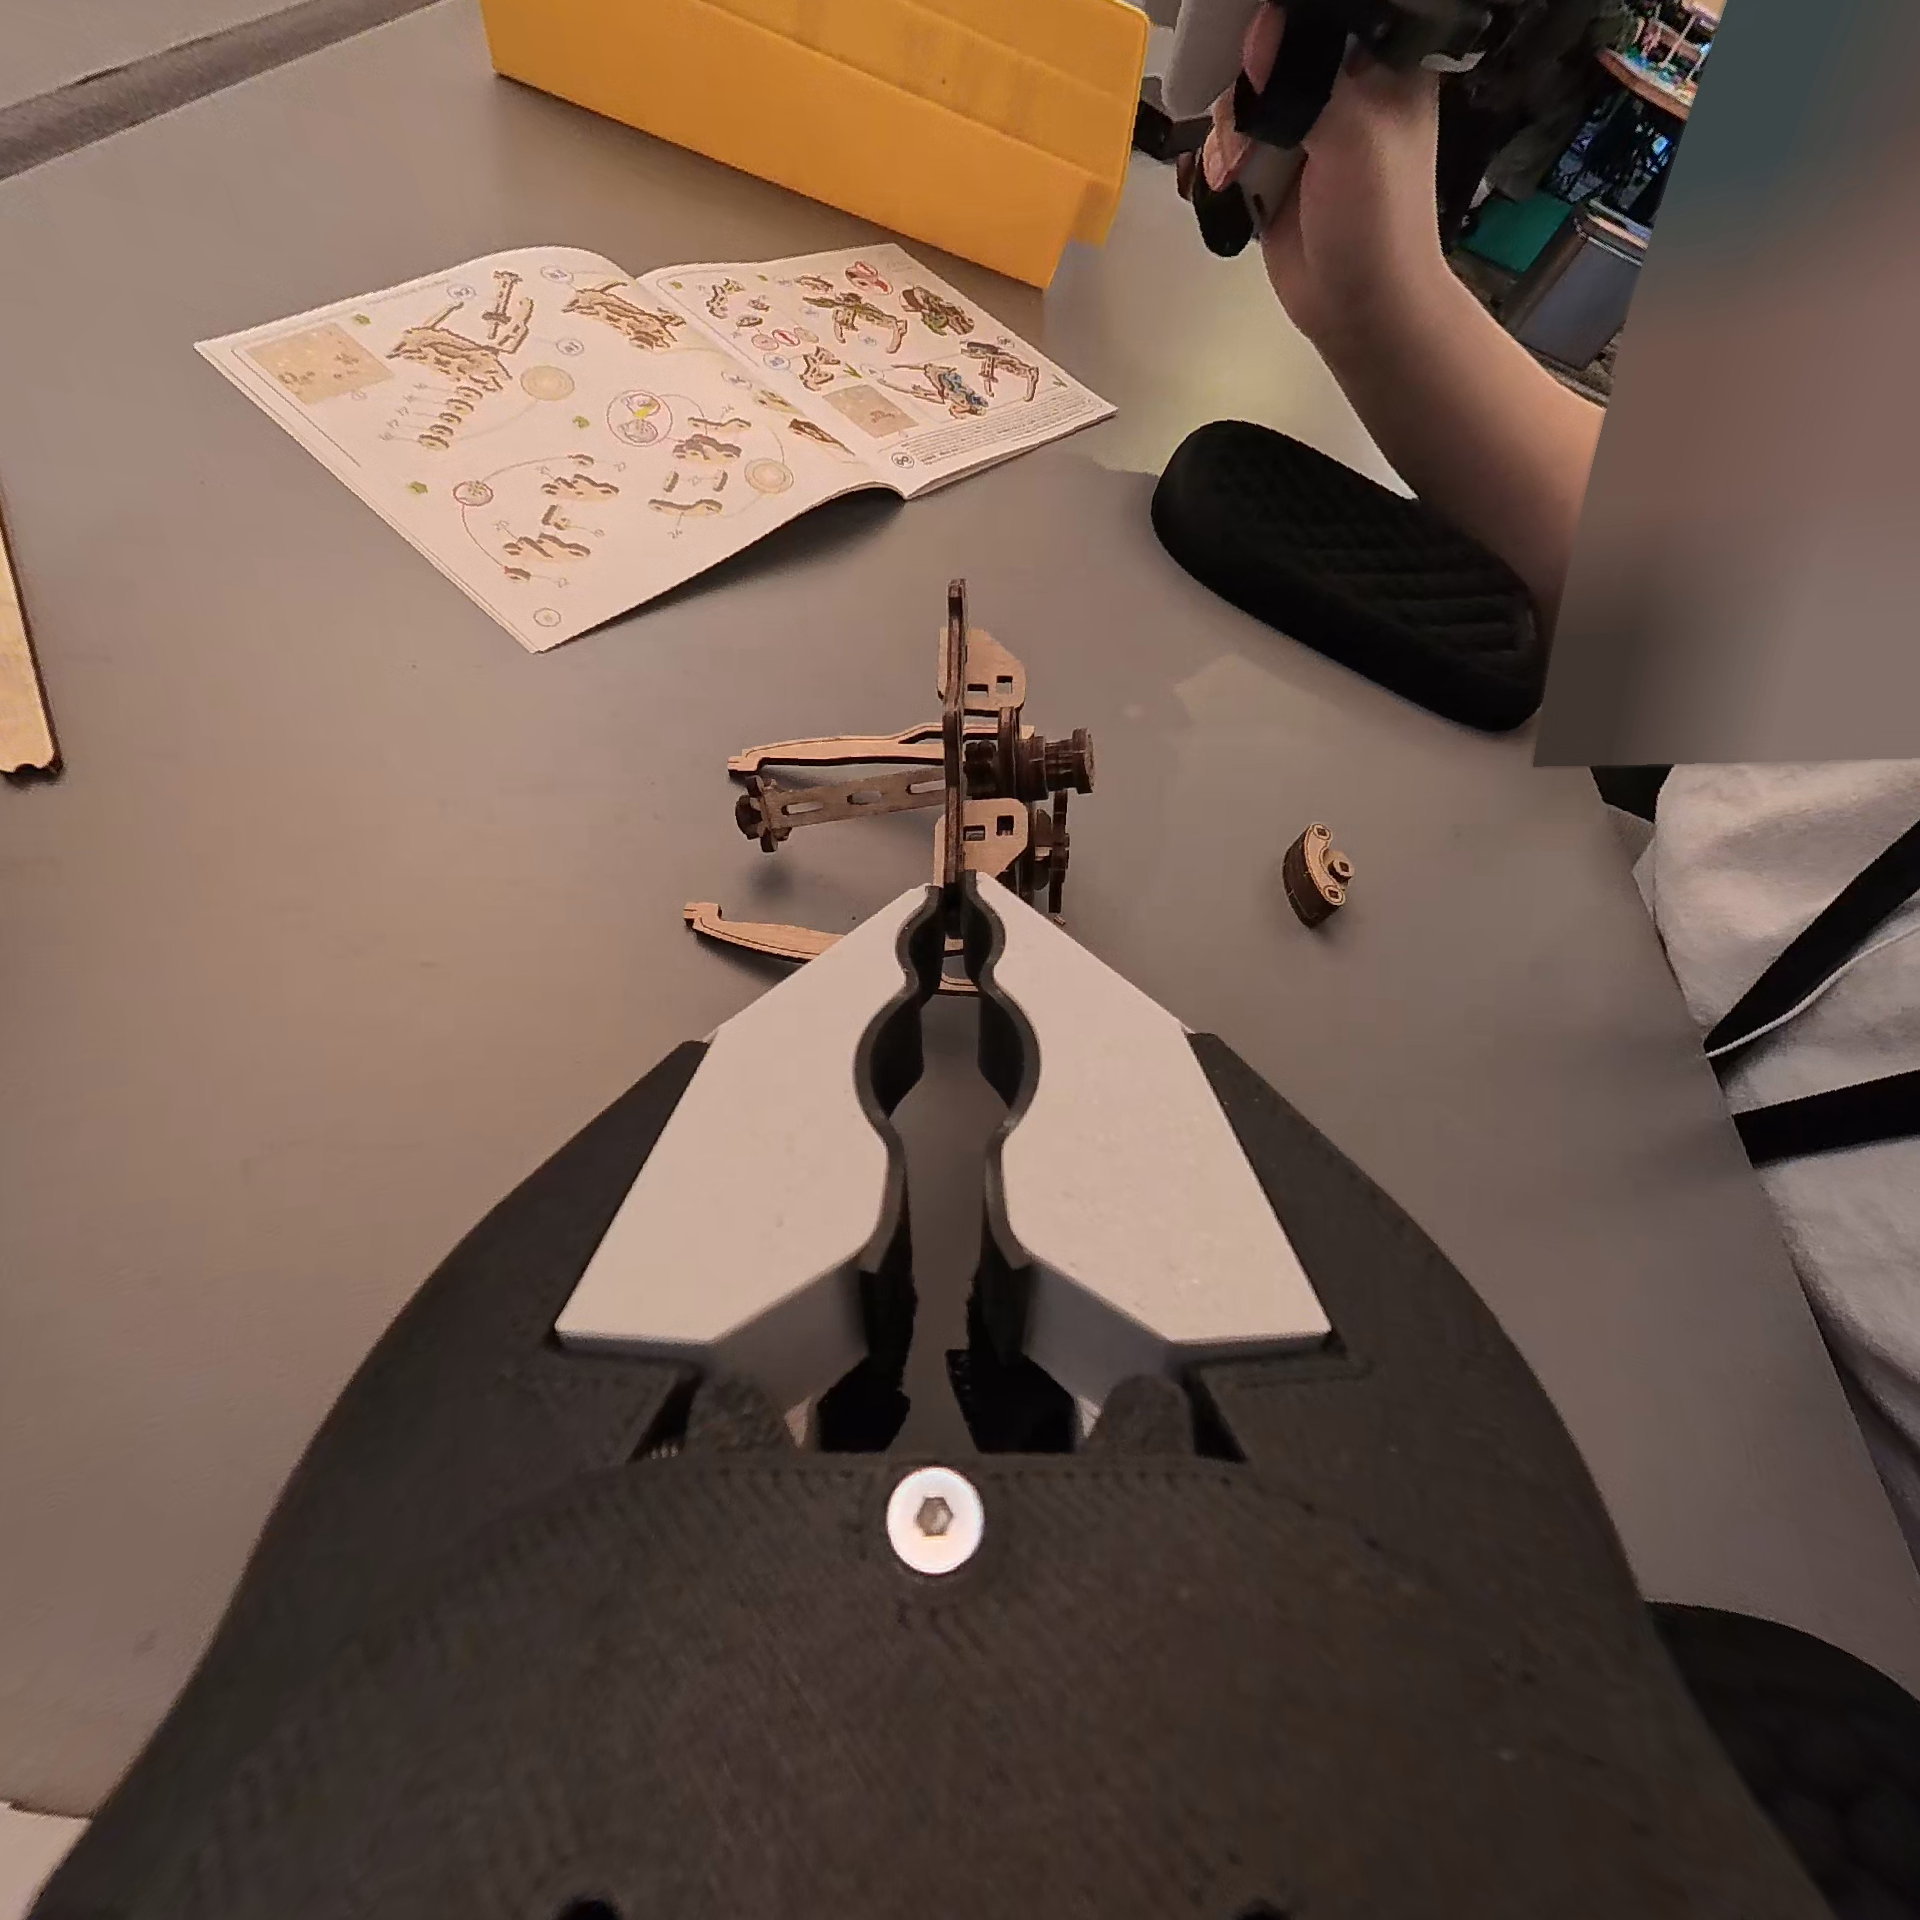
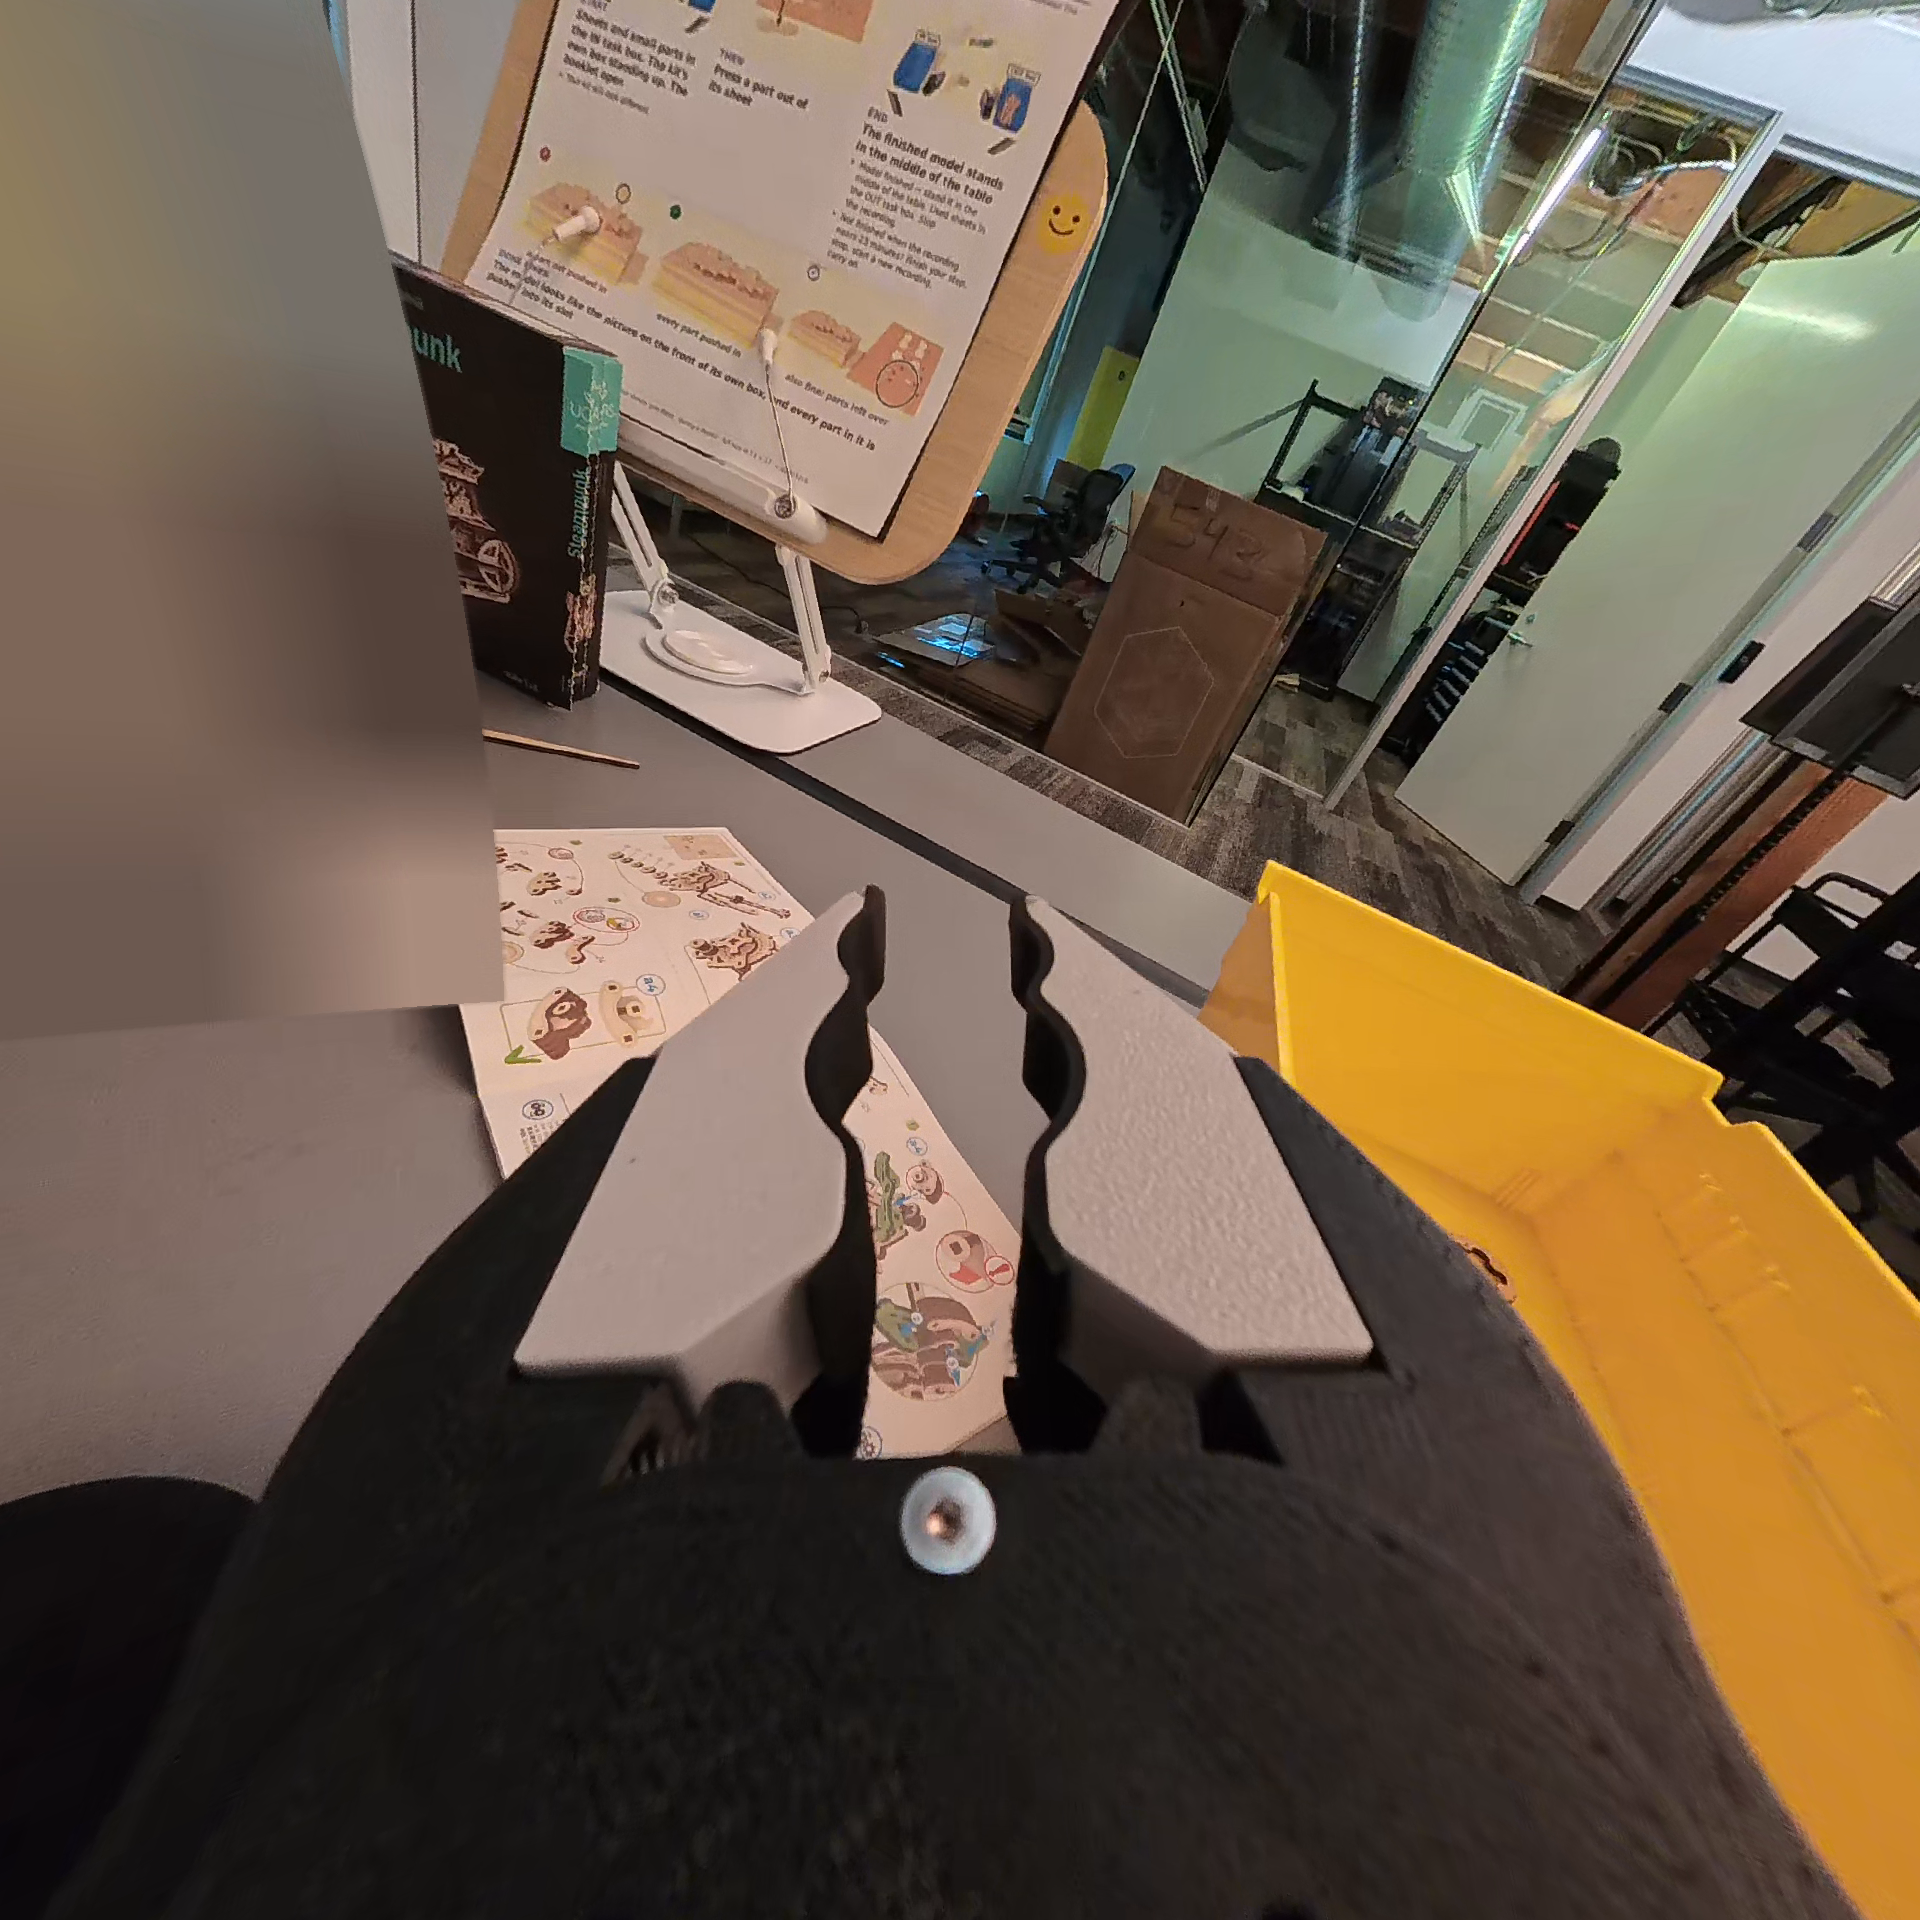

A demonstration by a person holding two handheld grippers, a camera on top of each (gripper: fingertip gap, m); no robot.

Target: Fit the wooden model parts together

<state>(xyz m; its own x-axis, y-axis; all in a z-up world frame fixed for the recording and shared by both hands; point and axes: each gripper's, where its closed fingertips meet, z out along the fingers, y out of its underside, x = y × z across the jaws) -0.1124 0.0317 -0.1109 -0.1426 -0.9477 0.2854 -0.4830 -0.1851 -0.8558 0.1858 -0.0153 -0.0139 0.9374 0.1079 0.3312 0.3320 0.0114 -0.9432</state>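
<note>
The left gripper pinched the upright plate of the dark, half-built wooden model standing on the grey table. The right gripper hung spread and empty above the open instruction booklet. The step looked like steadying the model; next, the right would probably need to fetch the small curved wooden piece lying near it.

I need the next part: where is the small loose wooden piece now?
In the left wrist view, the small wooden piece lies on the grey table, right of the wooden model.
</note>
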